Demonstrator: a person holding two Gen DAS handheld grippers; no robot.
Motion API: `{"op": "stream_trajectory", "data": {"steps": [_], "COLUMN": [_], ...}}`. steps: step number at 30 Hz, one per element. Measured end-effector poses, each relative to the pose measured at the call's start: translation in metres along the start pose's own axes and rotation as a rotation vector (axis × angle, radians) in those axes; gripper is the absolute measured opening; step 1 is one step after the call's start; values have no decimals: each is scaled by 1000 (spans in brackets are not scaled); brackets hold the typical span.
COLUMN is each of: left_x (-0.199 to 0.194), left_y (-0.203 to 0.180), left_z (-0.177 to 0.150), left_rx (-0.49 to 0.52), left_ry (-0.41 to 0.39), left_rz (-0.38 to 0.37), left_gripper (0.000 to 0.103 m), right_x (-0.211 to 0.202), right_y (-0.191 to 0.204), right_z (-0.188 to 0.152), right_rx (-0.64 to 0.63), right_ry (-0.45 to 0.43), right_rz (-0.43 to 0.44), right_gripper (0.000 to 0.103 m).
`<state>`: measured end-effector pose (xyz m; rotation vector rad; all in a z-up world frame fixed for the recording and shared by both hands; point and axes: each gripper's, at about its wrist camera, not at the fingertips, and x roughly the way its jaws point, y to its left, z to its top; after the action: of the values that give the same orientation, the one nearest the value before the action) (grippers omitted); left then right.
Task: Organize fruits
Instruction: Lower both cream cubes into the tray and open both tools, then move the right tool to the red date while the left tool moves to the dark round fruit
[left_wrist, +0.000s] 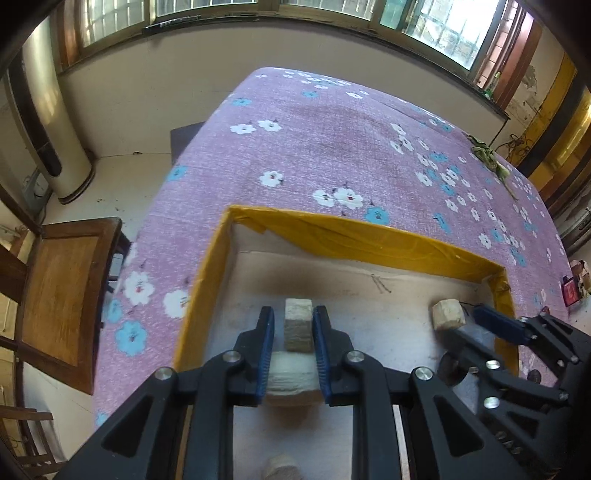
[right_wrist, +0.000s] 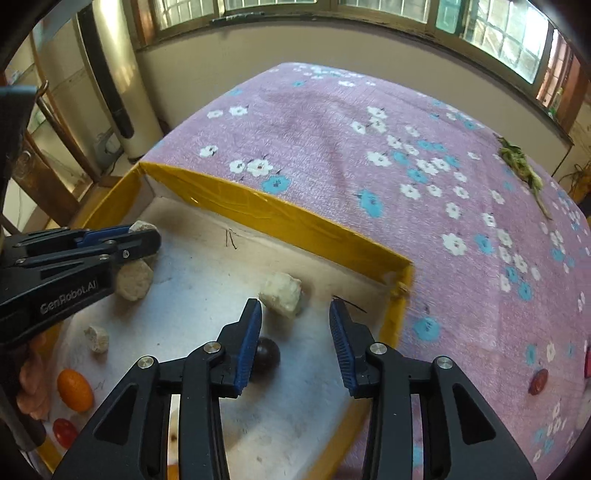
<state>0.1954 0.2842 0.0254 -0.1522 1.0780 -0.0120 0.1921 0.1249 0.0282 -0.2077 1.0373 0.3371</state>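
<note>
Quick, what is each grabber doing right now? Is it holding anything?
Left gripper: shut on a pale chunk inside the box.
Right gripper: open, holding nothing.

Shallow box (right_wrist: 280, 218) with yellow-taped rim on a purple flowered cloth (right_wrist: 369, 122). Right gripper (right_wrist: 295, 314) over the box's near right part, jaws apart, nothing between the pads. Pale chunk (right_wrist: 282, 293) inside the box just past the left fingertip; dark round fruit (right_wrist: 267, 354) below it. Left gripper (right_wrist: 142, 236) at the box's left side. Orange fruit (right_wrist: 74, 389) and small red fruit (right_wrist: 64, 432) at the box's near left corner.
</note>
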Motion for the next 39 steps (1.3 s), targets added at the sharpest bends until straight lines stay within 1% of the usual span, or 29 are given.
{"op": "stream_trajectory", "data": {"steps": [1,2,3,4,5,6,7,8,9,10,11,12,15,18,21,23,26,31,36,39], "left_x": [-4,-8,-13,-19,-26,-32,-38,-44,-51,-58,-65,-72,-90,-102,-111,-116,-121,-123,-119,-113], "left_y": [2,4,6,7,7,6,3,-1,-4,-9,-13,-17,-31,-45,-57,-65,-75,-92,-122,-144], "left_z": [-2,-4,-7,-10,-14,-18,-23,-26,-31,-36,-41,-47,-63,-78,-89,-96,-103,-113,-118,-121], "left_rx": [-8,-16,-23,-29,-31,-31,-23,-13,0,14,28,42,81,113,122,121,117,107,115,130], "left_ry": [-7,-17,-32,-54,-77,-95,-116,-129,-148,-172,-194,-215,-246,-261,-265,-265,-258,-237,-200,-164], "left_rz": [8,19,36,55,56,75,86,99,114,127,137,141,129,120,105,97,87,70,27,10], "left_gripper": [27,34,44,46,49,57,58,64,73,78,85,90,97,97,97,97,98,98,98,98], "right_x": [-7,-14,-22,-29,-36,-44,-50,-57,-64,-70,-75,-81,-91,-102,-113,-118,-125,-134,-137,-139], "right_y": [-1,-2,-3,-3,-4,-4,-4,-4,-4,-5,-5,-6,-8,-15,-30,-40,-58,-102,-146,-169], "right_z": [-3,-5,-8,-13,-17,-23,-28,-34,-40,-47,-53,-62,-84,-105,-125,-138,-155,-181,-191,-180], "right_rx": [1,5,10,16,21,26,31,37,45,53,60,70,81,101,155,182,215,294,344,326], "right_ry": [-14,-26,-38,-48,-58,-68,-77,-88,-97,-104,-105,-105,-95,-94,-93,-96,-100,-104,-102,-134], "right_rz": [-12,-19,-22,-26,-26,-20,-23,-27,-25,-12,-3,5,18,16,37,34,14,-31,-77,-123], "right_gripper": [38,39,40,42,45,48,55,61,64,64,64,65,65,65,66,67,67,67,67,67]}}
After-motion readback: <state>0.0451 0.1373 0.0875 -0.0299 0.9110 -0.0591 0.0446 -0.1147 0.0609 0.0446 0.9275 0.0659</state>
